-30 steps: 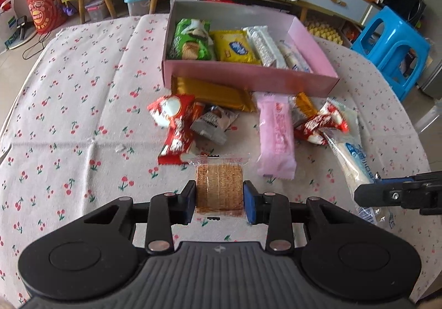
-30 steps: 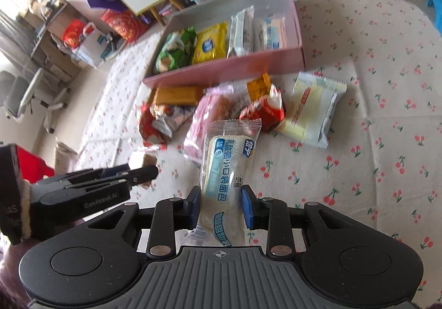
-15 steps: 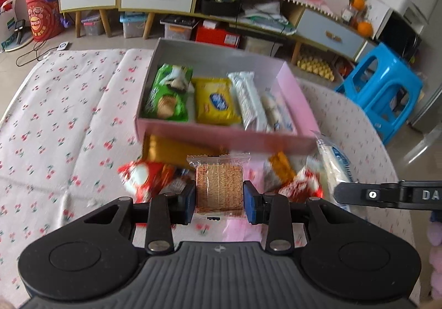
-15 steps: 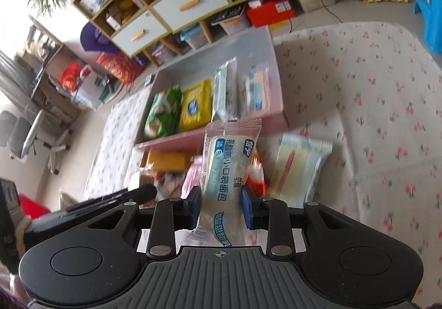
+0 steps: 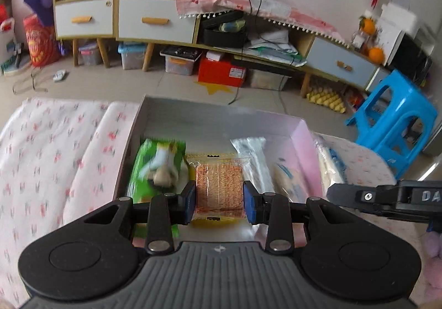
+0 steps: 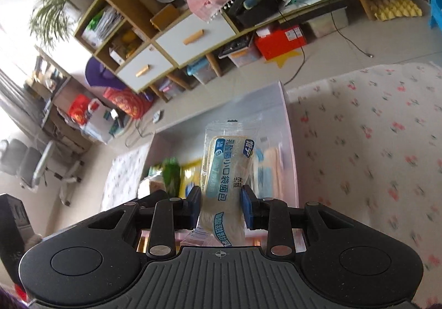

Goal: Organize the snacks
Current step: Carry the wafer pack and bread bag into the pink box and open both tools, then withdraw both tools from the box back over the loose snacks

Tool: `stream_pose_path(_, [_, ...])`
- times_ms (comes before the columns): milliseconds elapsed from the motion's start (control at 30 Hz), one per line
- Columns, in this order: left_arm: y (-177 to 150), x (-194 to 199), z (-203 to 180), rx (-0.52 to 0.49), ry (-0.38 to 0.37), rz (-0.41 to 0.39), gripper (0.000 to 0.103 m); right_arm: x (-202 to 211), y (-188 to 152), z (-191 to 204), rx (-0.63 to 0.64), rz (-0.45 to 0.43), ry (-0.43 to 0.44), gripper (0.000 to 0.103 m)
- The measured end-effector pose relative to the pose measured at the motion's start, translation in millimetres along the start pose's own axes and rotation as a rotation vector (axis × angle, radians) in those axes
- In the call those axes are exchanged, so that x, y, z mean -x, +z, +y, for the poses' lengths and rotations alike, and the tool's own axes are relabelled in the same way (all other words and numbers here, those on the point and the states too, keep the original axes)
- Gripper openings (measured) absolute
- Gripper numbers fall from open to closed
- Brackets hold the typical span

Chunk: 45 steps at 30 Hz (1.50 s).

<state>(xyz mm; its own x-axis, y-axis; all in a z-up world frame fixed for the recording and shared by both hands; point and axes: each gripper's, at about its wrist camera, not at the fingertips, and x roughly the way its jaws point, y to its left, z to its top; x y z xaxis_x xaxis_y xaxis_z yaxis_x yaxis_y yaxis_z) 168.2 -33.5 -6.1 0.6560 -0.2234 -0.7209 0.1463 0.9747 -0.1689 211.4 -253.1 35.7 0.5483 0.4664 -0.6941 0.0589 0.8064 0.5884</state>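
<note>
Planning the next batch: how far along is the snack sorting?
Done: a green packet and others already lie in the pink box. In hand: left gripper holds a cracker pack, right gripper a bread bun, both over the box. Left: releasing them.

A blue plastic stool (image 5: 392, 126) stands beside the cherry-print tablecloth (image 5: 55, 148); a red box (image 5: 221, 71) sits under the sideboard (image 5: 154, 21).

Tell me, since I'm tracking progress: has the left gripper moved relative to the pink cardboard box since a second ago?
Yes. The left gripper, shut on the clear-wrapped cracker pack, advanced from the loose snacks to over the pink cardboard box.
</note>
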Motion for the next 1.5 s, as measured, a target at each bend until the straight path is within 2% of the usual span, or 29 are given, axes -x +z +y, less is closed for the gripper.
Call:
stream_pose_path(133, [11,-22,-9,-0.064,0.043,0.004,0.032,-19,10,-16,-0.03,-0.013,0.048,0.03])
stream_pose_path(300, [18,-47,-14,-0.11,0.076,0.023,0.032,-39,17,-29,-0.041,-0.007,0.026,0.03])
stream_pose_path(400, [22,-57,-13,-0.109,0.083,0.029,0.032,-47,17,-33,-0.003,-0.001,-0.026,0.03])
stream_pose_path(767, [30,-73,-10,-0.1,0.103,0.035,0.032,-53,18,-33,0.039,-0.028,-0.027,0.031])
stream_pose_path(933, [30,-74,-10,-0.097,0.084,0.034,0.033,-55,17,-30,0.048,-0.032,-0.029,0.034])
stream_pose_path(1000, [31,-74,-11,-0.1,0.085,0.023,0.045,-54,17,-27,0.056,-0.032,-0.025,0.039])
stream_pose_path(1067, [30,-70,-11,-0.105,0.081,0.019,0.05,-51,17,-22,0.07,-0.044,-0.027,0.056])
stream_pose_path(1133, [29,-64,-13,-0.105,0.082,0.022,0.053,-46,16,-17,0.093,-0.053,-0.037,0.061])
stream_pose_path(1267, [27,-48,-13,-0.095,0.075,-0.008,0.069,-32,15,-7,0.137,-0.057,-0.054,0.069])
stream_pose_path(1500, [16,-19,-14,-0.085,0.061,-0.004,0.084,0,16,13,0.179,-0.072,-0.1,0.081])
